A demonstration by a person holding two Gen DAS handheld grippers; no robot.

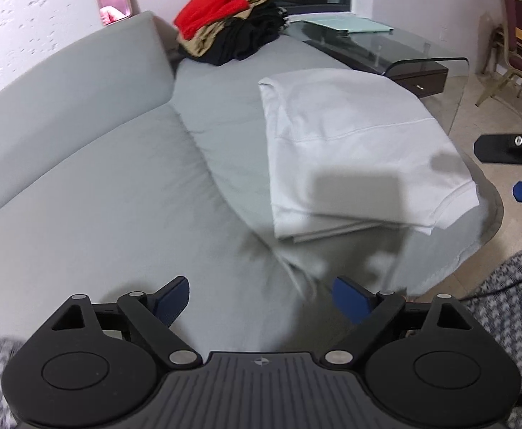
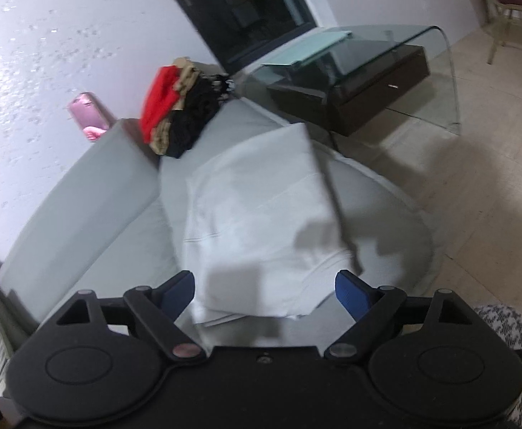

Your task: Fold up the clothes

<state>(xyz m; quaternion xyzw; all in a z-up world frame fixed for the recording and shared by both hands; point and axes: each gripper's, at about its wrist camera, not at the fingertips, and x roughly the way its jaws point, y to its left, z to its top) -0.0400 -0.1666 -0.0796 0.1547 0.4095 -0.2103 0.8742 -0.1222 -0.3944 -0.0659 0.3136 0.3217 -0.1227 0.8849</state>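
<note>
Lying beyond spread fingers [image 2: 350, 295]: folded white garment [image 2: 261, 221].

Grey sofa [image 1: 82, 150], glass table [image 2: 422, 57] (perhaps tiled floor).

The grey sofa seat [image 1: 110, 193] lies bare left of the folded white garment [image 1: 350, 150]. At the far end the pile of clothes [image 1: 232, 25] blocks the seat. The glass table [image 1: 422, 60] stands close along the right edge. The backrest [image 1: 67, 82] closes the left side.
</note>
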